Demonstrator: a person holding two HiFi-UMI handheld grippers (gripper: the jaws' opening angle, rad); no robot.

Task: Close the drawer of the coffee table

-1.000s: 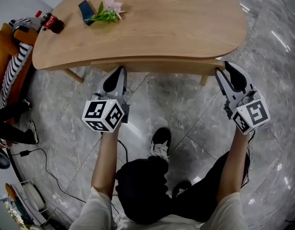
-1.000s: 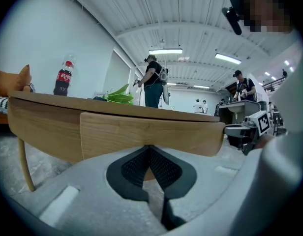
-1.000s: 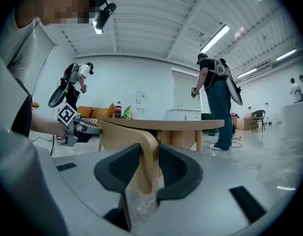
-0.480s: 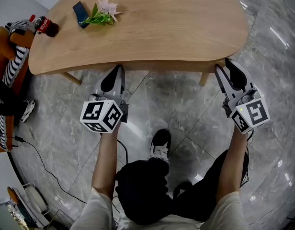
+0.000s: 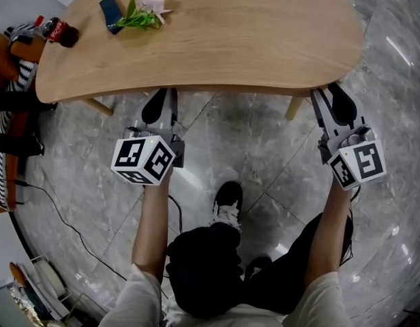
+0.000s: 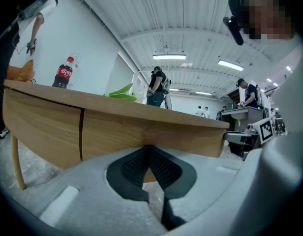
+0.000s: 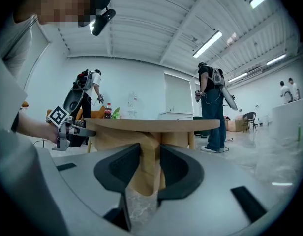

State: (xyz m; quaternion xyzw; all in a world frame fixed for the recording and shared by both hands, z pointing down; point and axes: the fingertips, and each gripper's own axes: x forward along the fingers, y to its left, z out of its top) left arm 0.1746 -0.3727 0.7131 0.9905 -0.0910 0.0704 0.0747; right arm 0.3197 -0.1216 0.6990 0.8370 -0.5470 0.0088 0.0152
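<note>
The wooden coffee table (image 5: 230,33) has a kidney-shaped top, and no drawer sticks out past its near edge in the head view. In the left gripper view the wooden drawer front (image 6: 122,129) runs under the top, with a vertical seam at its left. My left gripper (image 5: 162,94) is shut on nothing, its tips (image 6: 149,149) right up at the drawer front. My right gripper (image 5: 328,92) is open at the table's right end, and pale wood of the drawer's corner (image 7: 150,166) shows in the gap between its jaws.
A cola bottle (image 5: 56,31), a dark flat item (image 5: 111,12) and a flower sprig (image 5: 145,9) lie on the top's far left. Table legs (image 5: 292,107) stand just under the edge. A sofa (image 5: 2,60) is at left, a cable (image 5: 67,223) on the marble floor, my shoe (image 5: 227,199) below.
The strip of drawer front that stuck out under the table edge has slid in under the top. Both grippers have moved forward with it toward the table.
</note>
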